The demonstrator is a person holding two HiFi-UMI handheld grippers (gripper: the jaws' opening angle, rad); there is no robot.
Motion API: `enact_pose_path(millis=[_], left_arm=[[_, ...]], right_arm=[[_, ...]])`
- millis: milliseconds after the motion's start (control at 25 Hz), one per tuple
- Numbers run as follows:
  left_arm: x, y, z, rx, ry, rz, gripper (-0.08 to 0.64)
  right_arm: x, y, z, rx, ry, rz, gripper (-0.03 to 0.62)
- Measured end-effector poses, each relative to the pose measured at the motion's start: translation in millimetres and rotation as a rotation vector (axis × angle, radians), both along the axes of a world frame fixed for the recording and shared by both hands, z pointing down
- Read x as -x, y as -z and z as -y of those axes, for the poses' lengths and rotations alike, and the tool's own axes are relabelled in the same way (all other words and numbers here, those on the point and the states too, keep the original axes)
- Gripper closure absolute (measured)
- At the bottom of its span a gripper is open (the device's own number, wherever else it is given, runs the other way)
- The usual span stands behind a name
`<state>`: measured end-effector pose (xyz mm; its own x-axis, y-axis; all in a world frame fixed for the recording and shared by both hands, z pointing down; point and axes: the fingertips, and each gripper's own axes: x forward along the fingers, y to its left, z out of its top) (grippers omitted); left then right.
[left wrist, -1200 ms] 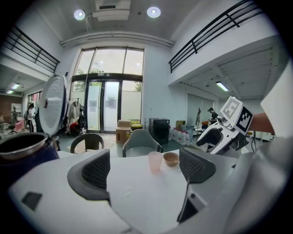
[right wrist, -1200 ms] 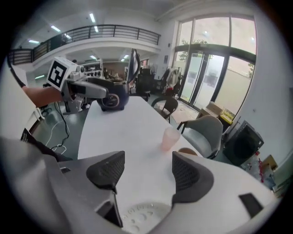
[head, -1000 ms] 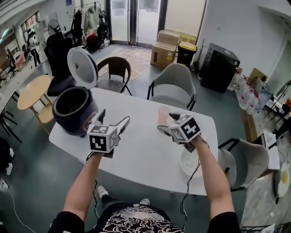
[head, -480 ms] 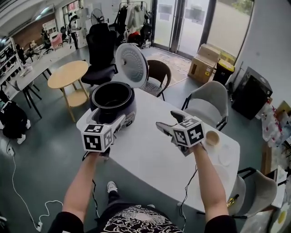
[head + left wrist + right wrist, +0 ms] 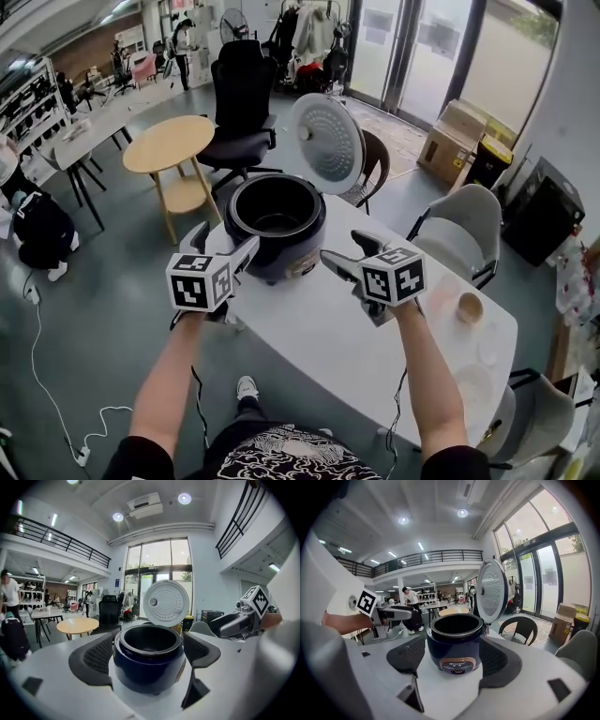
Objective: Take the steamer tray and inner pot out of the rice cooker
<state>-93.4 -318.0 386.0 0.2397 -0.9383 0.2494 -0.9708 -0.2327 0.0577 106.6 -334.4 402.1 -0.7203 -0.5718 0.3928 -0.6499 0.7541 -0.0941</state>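
White laminate forms the worktop (image 5: 375,347), a long rounded slab that is set over a grey floor (image 5: 112,309) in a large open room. The rice cooker (image 5: 277,225), dark blue with a copper-coloured panel at its front, is stood at the left end of this worktop. Its lid (image 5: 328,142) is raised upright behind it, so that the pale dotted inner face is shown. Only a dark hollow is seen inside the cooker. The inner pot and the steamer tray cannot be told apart there.

The left gripper (image 5: 226,240) is held just beside the cooker, at its front left. The right gripper (image 5: 344,248) is held near its front right. Both are pointed at the cooker and neither touches it. The jaws of each are spread wide and nothing is pinched between them.

Far to the right of the cooker, a small beige bowl (image 5: 469,307) and some white dishes (image 5: 487,352) are laid at the other end of the worktop. A brown chair (image 5: 375,164) is placed right behind the cooker, and a grey chair (image 5: 464,220) further right. To the left of the cooker a round wooden table (image 5: 169,143) and a black office chair (image 5: 242,94) are seen. Glass doors (image 5: 412,47) and cardboard boxes (image 5: 455,141) are found well behind it.
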Motion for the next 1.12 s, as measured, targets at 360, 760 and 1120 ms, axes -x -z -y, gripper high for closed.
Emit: enact_pose_path(millis=[360, 760, 1120], left_arm=[[94.7, 1.2, 69.4, 0.03, -0.063, -0.045, 0.094], [146.6, -6.0, 151.1, 0.08, -0.253, -0.058, 0.094], [146.6, -27.6, 202.1, 0.227, -0.469, -0.121, 0.095]], right_arm=[[92.4, 6.7, 57.3, 0.065, -0.071, 0.057, 0.218], [158.4, 8.2, 107.7, 0.109, -0.2, 0.063, 0.225], [161.9, -13.6, 140.4, 0.176, -0.343, 0.045, 0.235]])
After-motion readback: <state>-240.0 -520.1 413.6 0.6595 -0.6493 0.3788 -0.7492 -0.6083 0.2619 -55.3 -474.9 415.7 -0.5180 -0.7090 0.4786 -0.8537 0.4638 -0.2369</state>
